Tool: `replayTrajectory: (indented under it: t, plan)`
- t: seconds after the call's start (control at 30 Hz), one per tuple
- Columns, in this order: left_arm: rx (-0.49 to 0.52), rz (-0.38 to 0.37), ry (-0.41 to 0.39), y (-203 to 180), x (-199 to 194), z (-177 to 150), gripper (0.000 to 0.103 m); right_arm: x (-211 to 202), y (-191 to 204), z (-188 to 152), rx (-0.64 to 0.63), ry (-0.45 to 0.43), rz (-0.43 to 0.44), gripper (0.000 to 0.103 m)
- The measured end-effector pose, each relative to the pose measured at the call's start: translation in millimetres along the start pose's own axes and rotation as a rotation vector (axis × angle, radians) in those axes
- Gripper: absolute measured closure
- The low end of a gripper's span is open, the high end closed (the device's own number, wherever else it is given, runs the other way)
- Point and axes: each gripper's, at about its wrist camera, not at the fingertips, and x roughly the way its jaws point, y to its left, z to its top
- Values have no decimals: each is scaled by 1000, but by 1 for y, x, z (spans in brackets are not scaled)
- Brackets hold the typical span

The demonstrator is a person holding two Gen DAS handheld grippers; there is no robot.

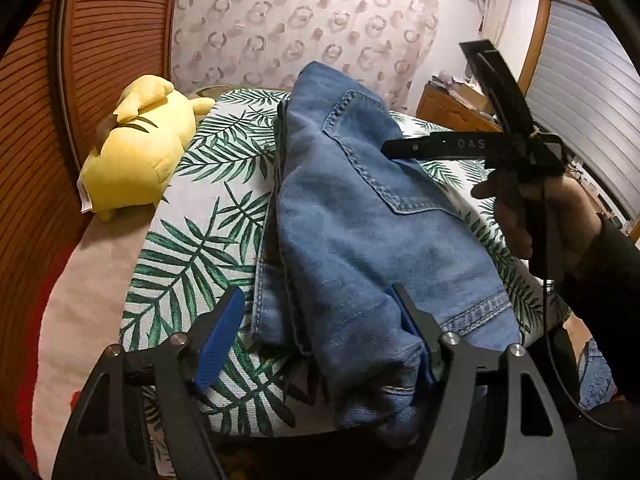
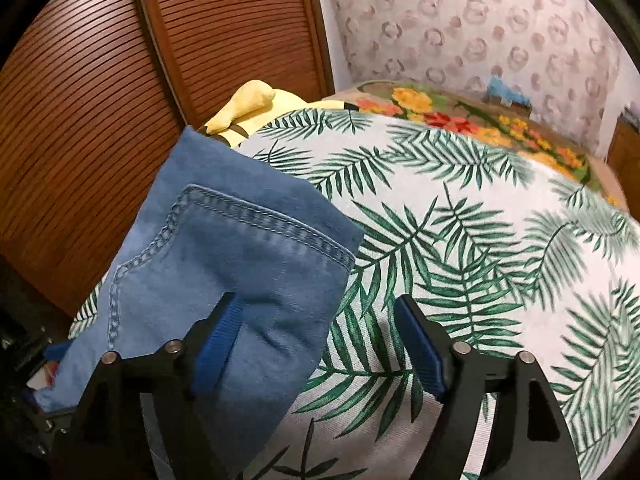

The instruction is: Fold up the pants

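The blue jeans [image 1: 352,216] lie folded in a thick stack on the palm-leaf bedcover [image 1: 192,248], back pocket up. My left gripper [image 1: 320,332] is open, its blue pads astride the near end of the stack. In the left wrist view the right gripper [image 1: 516,120] is held in a hand above the jeans' right side, fingers apart. In the right wrist view my right gripper [image 2: 320,340] is open over the edge of the jeans [image 2: 224,264], the left pad over denim, the right pad over the bedcover [image 2: 480,240].
A yellow plush toy [image 1: 136,148] lies at the bed's left by the slatted wooden doors [image 1: 100,52]. A floral blanket [image 2: 472,120] lies along the far edge against the patterned wall. A wooden cabinet [image 1: 452,110] stands at right.
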Motion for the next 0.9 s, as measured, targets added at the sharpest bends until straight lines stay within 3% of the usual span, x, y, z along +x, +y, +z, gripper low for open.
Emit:
replayTrajectory:
  t: [0.23, 0.33, 0.37, 0.43, 0.53, 0.73, 0.9]
  plan:
    - [6, -42, -14, -1, -3, -2, 47, 13, -11, -2, 43, 19, 117, 23]
    - [12, -44, -29, -3, -6, -2, 59, 16, -11, -4, 57, 26, 184, 44]
    - [16, -36, -38, -4, -8, -2, 67, 16, -9, -4, 52, 24, 176, 46]
    - [21, -31, -57, -7, -12, -2, 72, 13, -7, -3, 28, 9, 169, 63]
    - [6, -33, -67, -5, -17, -1, 79, 0, -4, 1, 27, -24, 175, 78]
    - [-28, -46, -134, -2, -37, 8, 86, -39, 30, 12, -69, -132, 165, 84]
    - [1, -28, -182, 3, -45, 35, 86, -45, 44, 34, -116, -176, 180, 84]
